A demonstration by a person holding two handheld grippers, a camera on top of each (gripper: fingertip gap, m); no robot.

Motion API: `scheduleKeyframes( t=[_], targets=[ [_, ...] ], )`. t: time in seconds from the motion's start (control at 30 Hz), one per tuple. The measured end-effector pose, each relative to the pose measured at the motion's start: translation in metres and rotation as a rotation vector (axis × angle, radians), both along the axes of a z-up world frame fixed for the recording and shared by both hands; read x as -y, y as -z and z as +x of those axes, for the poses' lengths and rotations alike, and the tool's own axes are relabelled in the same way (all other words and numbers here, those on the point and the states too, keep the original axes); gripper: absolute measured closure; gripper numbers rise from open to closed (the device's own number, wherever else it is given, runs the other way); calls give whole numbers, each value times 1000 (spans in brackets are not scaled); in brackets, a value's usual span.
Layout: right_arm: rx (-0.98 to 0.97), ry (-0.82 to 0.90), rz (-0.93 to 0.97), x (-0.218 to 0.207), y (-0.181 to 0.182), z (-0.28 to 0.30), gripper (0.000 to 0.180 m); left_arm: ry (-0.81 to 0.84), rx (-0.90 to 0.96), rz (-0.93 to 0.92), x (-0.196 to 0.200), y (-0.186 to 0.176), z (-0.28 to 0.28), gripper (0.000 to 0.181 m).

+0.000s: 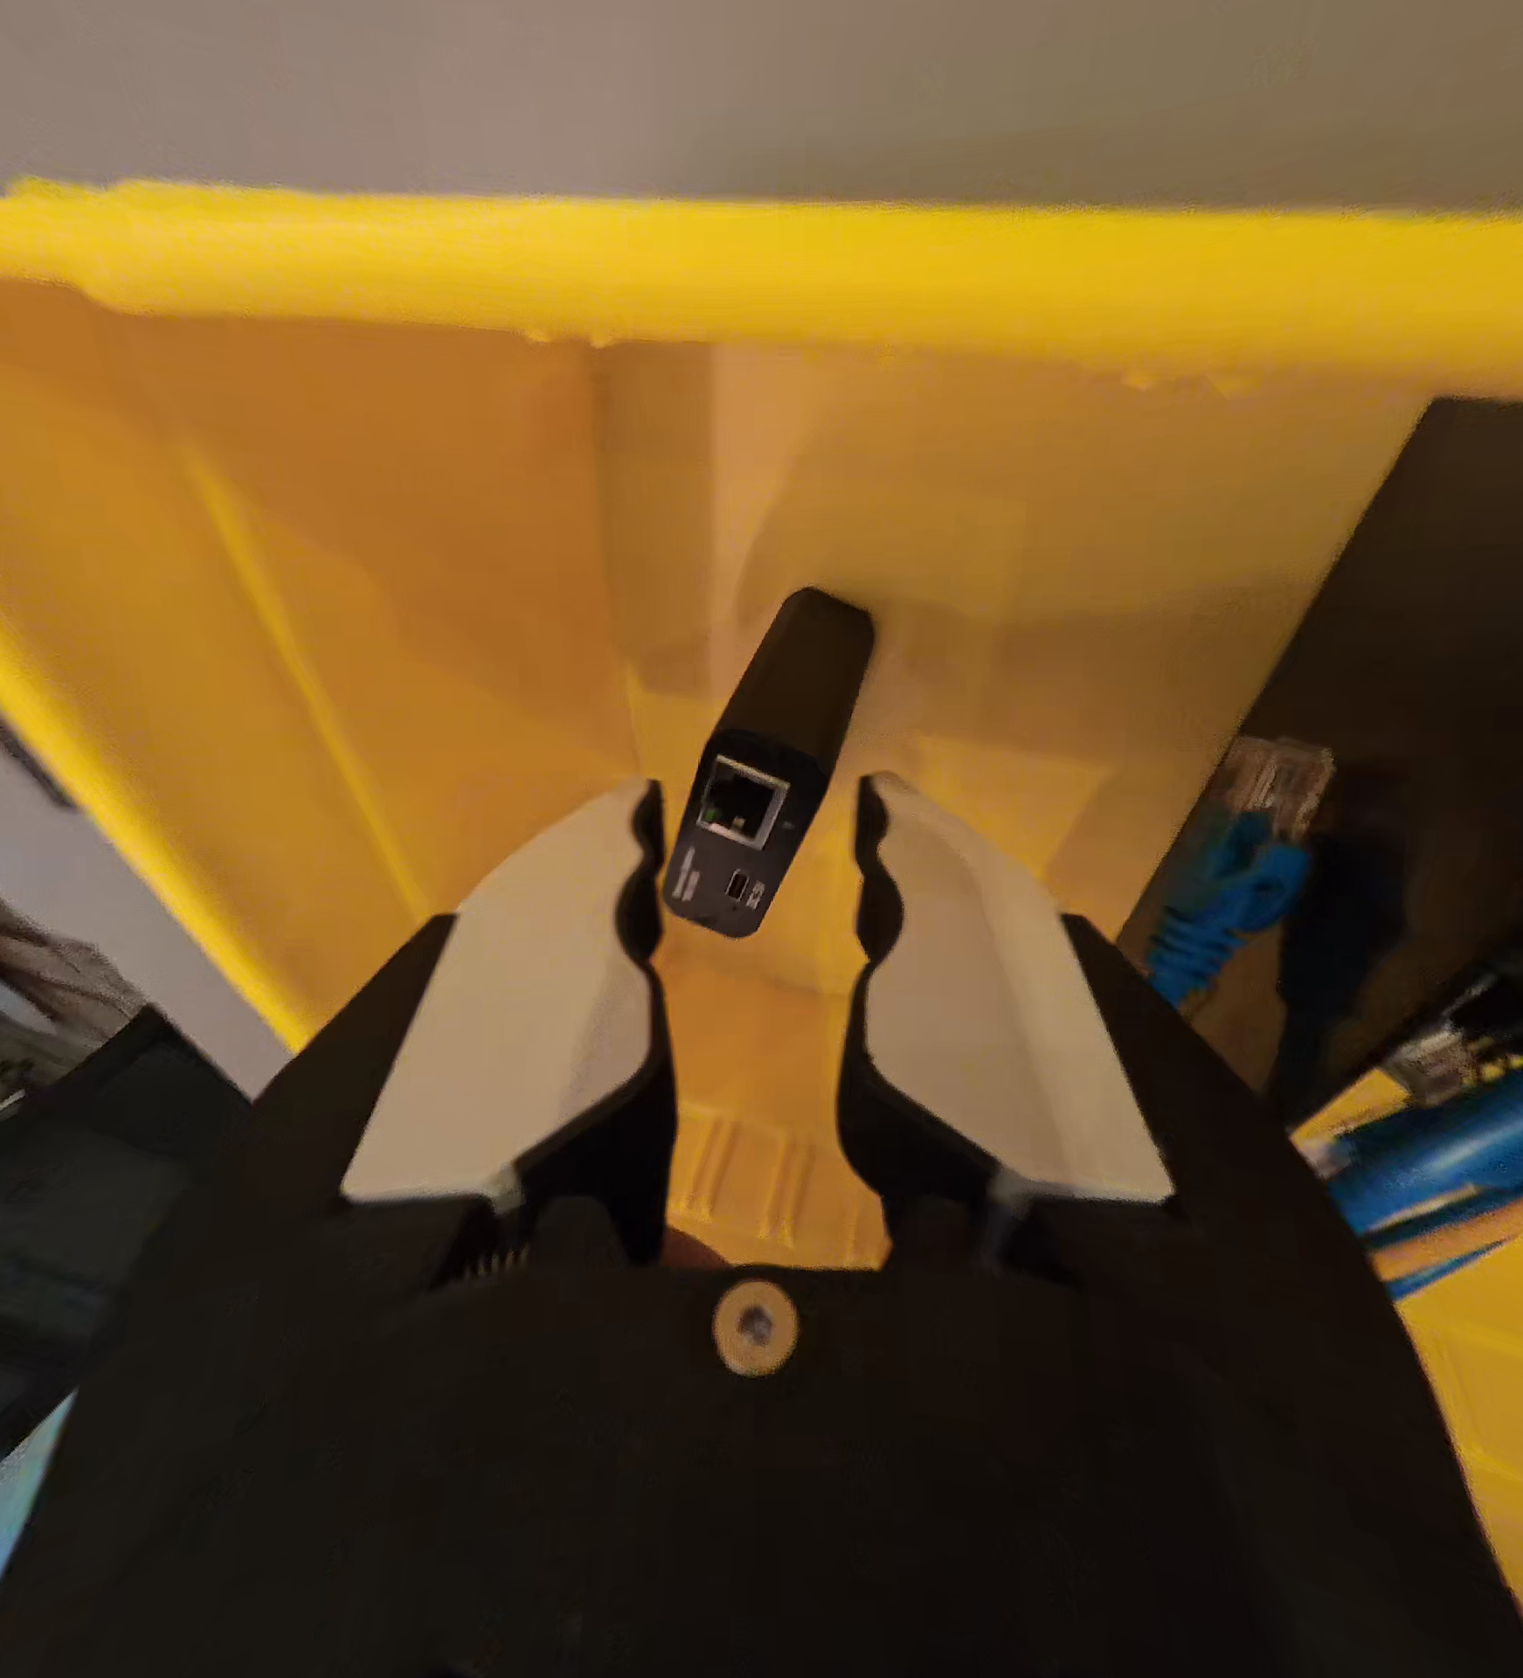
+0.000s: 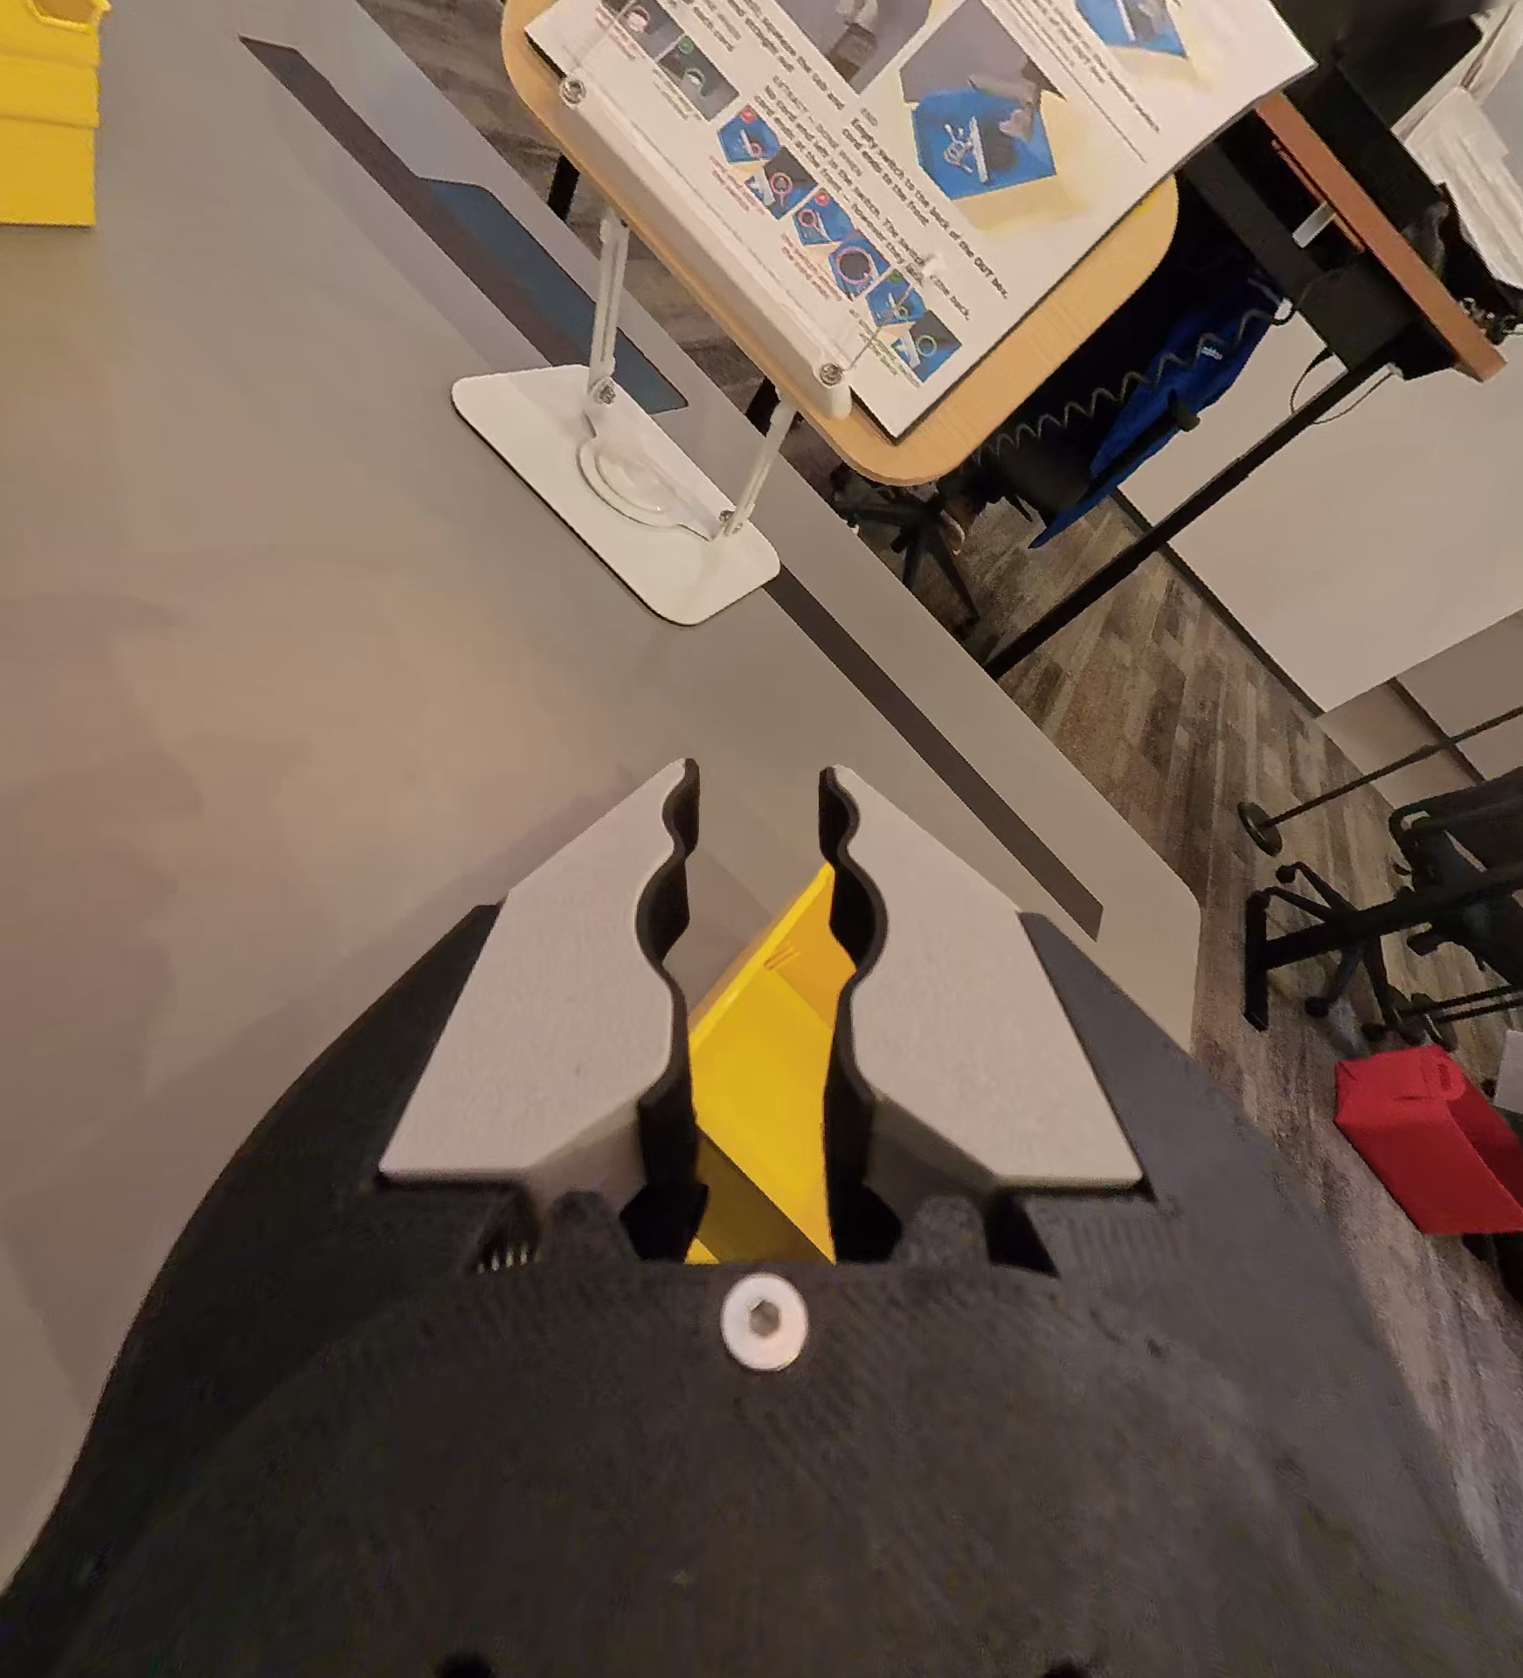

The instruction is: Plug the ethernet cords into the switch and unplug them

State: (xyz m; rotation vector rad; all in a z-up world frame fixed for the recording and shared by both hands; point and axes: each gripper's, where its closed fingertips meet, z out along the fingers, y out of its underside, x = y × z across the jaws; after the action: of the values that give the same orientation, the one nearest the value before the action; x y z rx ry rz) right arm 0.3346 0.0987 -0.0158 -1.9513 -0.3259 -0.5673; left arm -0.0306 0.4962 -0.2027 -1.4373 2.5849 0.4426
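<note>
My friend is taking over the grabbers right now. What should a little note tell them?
Left gripper: open, holding nothing, aimed into the yellow plastic bin at the small black box-shaped switch, whose port faces the camera with nothing in it.
Right gripper: open, holding nothing, above the grey tabletop, pointing away from the job.
Blue ethernet cords with clear plugs lie to the right of the switch, loose.
Done: nothing is plugged in as seen.
Left: pick up a cord, push it into the switch, then pull it out; do the others too.
</note>
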Motion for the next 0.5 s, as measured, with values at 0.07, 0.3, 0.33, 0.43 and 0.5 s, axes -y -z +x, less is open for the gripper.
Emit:
scheduleKeyframes(
  t=[0.07, 0.3, 0.33, 0.43, 0.5],
  targets=[
    [-20, -22, -2, -3, 1, -8, 155, 5, -1, -9, -1, 2, 3, 151],
    [-279, -351, -96, -29, 10, -79, 145, 149, 311, 73, 39, -62, 35, 156],
    [-332, -409, -91, -36, 8, -94, 142, 178, 372, 84, 54, -77, 43, 157],
    [-537, -596, -74, -54, -1, -147, 129, 314, 533, 133, 104, -122, 64, 157],
    [-613, -672, -67, -68, 0, -174, 123, 395, 634, 139, 138, -148, 76, 156]
  ],
)
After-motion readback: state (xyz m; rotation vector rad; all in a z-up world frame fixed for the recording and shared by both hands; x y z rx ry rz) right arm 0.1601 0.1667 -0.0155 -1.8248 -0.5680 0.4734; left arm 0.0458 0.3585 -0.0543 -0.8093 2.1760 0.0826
